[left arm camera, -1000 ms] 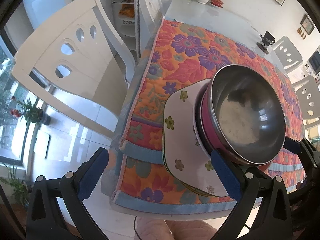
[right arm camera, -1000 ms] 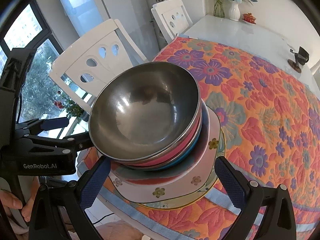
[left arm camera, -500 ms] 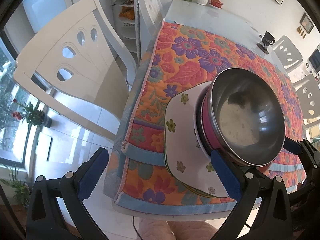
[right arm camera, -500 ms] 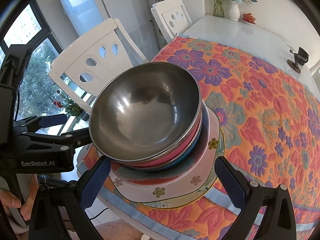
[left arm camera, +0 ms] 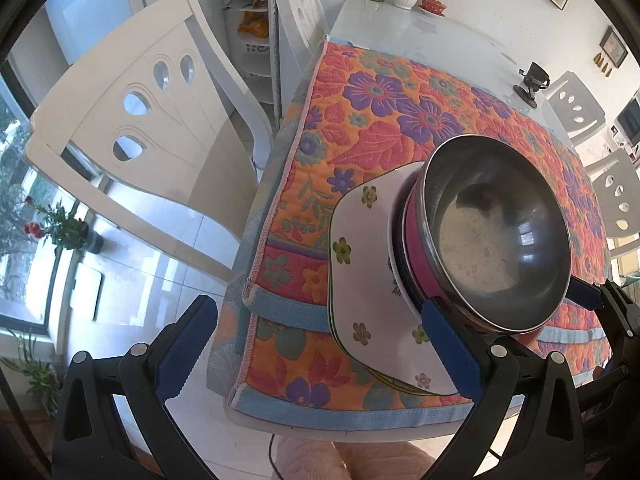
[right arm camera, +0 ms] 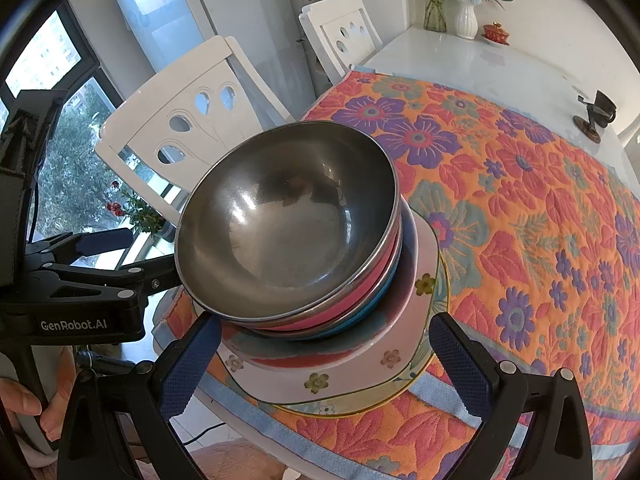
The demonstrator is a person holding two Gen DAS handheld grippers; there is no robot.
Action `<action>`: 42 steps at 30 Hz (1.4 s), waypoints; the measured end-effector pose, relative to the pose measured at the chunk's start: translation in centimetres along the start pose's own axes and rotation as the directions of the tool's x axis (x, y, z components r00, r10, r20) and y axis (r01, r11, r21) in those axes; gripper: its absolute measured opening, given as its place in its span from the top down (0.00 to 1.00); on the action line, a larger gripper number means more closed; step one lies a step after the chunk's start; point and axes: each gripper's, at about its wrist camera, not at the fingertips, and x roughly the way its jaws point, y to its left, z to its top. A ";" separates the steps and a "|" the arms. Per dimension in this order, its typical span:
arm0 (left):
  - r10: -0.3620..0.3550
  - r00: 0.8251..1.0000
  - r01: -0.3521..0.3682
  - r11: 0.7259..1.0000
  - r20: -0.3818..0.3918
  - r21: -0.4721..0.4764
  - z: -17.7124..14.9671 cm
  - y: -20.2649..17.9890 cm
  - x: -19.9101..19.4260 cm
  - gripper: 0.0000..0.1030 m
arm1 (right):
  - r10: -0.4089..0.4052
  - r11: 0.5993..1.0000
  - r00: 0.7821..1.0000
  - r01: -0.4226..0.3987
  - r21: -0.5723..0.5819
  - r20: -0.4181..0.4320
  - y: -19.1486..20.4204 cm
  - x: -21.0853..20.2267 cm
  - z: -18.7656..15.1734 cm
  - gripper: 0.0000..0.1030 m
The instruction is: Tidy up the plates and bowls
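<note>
A stack of steel bowls (right arm camera: 288,220) with pink and blue outsides sits on white flowered plates (right arm camera: 320,376) near the front corner of the table. The same stack shows in the left wrist view as bowls (left arm camera: 496,236) on plates (left arm camera: 360,276). My right gripper (right arm camera: 326,364) is open and empty, its fingers either side of the plates' near edge. My left gripper (left arm camera: 320,344) is open and empty, left of the stack by the table corner; it also shows in the right wrist view (right arm camera: 120,256).
A floral quilted cloth (right arm camera: 540,220) covers the near part of the white table (right arm camera: 500,64). White chairs (left arm camera: 152,128) stand along the left side. A vase (right arm camera: 466,20), a red pot (right arm camera: 496,32) and a dark small stand (right arm camera: 596,112) stand at the far end.
The left gripper has drawn back a little from the stack; the view shifted slightly. The right gripper and the stack have not visibly moved.
</note>
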 end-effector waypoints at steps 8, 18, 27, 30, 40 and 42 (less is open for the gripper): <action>-0.005 1.000 0.005 1.000 -0.004 -0.003 0.1 0.1 0.0 0.01 | 0.001 1.000 1.000 -0.001 0.000 -0.003 -0.1 0.1 0.0 0.00; 0.009 1.000 -0.009 1.000 0.003 0.004 -0.3 -0.1 0.0 0.01 | 0.003 1.000 1.000 -0.003 0.003 -0.004 -0.1 0.0 0.0 0.00; 0.004 1.000 -0.004 1.000 0.000 -0.008 -0.3 0.0 0.1 0.01 | 0.000 1.000 1.000 0.000 -0.007 -0.008 0.1 0.2 -0.2 0.00; 0.004 1.000 -0.004 1.000 -0.002 -0.010 -0.4 0.0 0.1 0.01 | 0.001 1.000 1.000 -0.002 -0.007 -0.010 0.1 0.1 -0.2 0.00; 0.002 1.000 -0.002 1.000 -0.001 -0.007 -0.2 0.1 0.1 0.01 | 0.004 1.000 1.000 -0.004 -0.007 -0.011 0.1 0.1 -0.2 0.00; 0.002 1.000 -0.002 1.000 -0.001 -0.010 -0.2 0.1 0.1 0.01 | 0.004 1.000 1.000 -0.004 -0.007 -0.014 0.2 0.1 -0.3 0.00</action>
